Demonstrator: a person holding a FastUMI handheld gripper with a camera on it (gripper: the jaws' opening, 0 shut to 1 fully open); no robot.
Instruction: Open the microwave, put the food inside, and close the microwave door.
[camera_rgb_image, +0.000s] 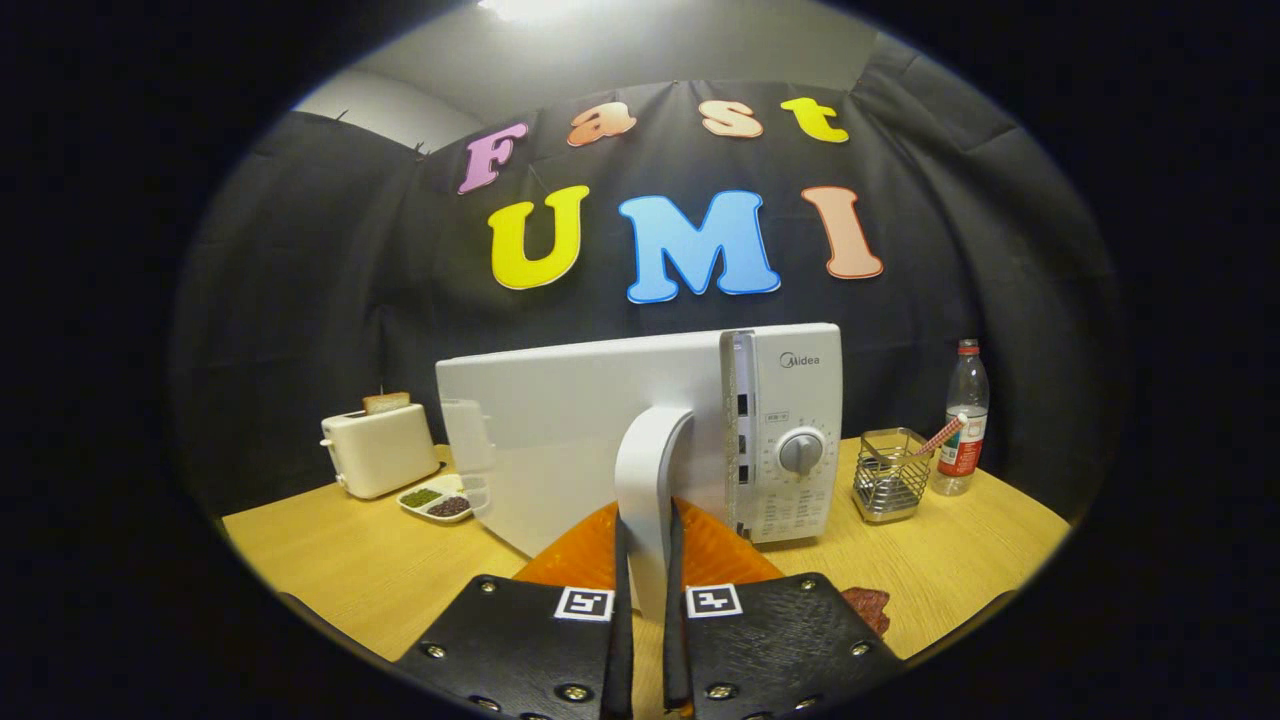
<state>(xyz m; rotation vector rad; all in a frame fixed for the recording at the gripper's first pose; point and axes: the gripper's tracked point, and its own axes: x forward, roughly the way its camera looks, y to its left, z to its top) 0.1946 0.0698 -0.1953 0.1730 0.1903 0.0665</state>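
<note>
Your gripper is closed narrow on the white curved door handle of the microwave, one finger pressing each side of it, so you are holding the handle and nothing else. The handle's long axis runs upright, straight ahead between the fingers, and your grip sits on its lower part.

The white microwave door is swung partly open towards you, hinged at its far left edge, so it stands between you and the oven cavity; I judge the opening step is under way, not finished. The coming move turns on this: the door has to go on swinging out and leftward around that left hinge before anything can go in.

Just below and beyond the fingers lies the food, on an orange ribbed plastic plate on the light wooden table; a dark red piece of food shows beside your right finger.

The white control panel with its grey round dial carries the brand "Midea" at the top; its smaller print is too fine to read.

Further out stand a white toaster with bread in it, a small white divided dish of beans, a wire mesh holder and a clear plastic bottle with a red label.
</note>
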